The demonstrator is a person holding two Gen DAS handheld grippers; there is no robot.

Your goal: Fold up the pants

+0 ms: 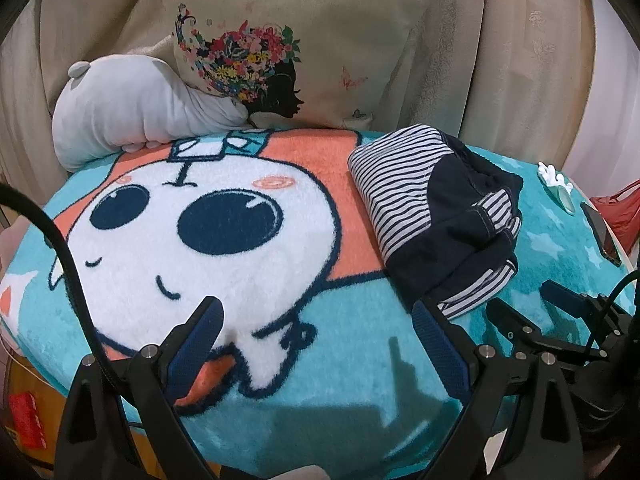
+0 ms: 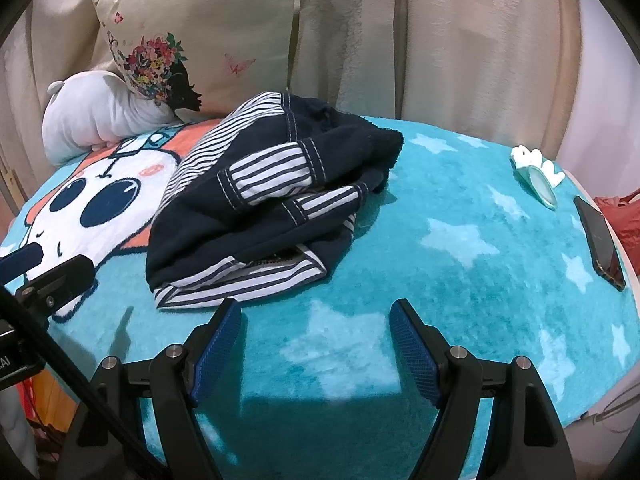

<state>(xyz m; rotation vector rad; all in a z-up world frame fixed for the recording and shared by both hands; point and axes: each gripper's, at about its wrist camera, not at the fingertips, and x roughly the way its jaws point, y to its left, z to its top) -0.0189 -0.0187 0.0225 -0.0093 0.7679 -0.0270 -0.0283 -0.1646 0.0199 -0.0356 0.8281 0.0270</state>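
The left gripper (image 1: 316,316), black-framed with blue ribbed pads, hangs with its jaws spread wide and nothing between them, above the near part of a fluffy turquoise blanket (image 1: 348,412) printed with a big white cartoon face, orange patches and pale stars. The right gripper (image 2: 316,318), of the same make, is likewise spread and empty, poised over plain turquoise pile just near of the garment; in the left wrist view it shows at the right edge (image 1: 520,300). The small navy pants with white-and-navy striped panels and cuffs (image 2: 260,208) lie folded into a thick, slightly rumpled bundle on the blanket, just far of both grippers, to the right of the cartoon face and overlapping its orange border. Neither gripper touches the bundle. Far left, a white plush toy (image 1: 132,120) rests on the blanket's far edge, with a beige cushion printed with a flower-haired silhouette (image 1: 280,40) leaning behind it against cream curtains (image 2: 440,40). On the right side lie a small mint-and-white ornament (image 2: 538,176) and, nearer, a dark phone (image 2: 600,244) by the blanket's edge, with something red (image 2: 624,220) beyond it.
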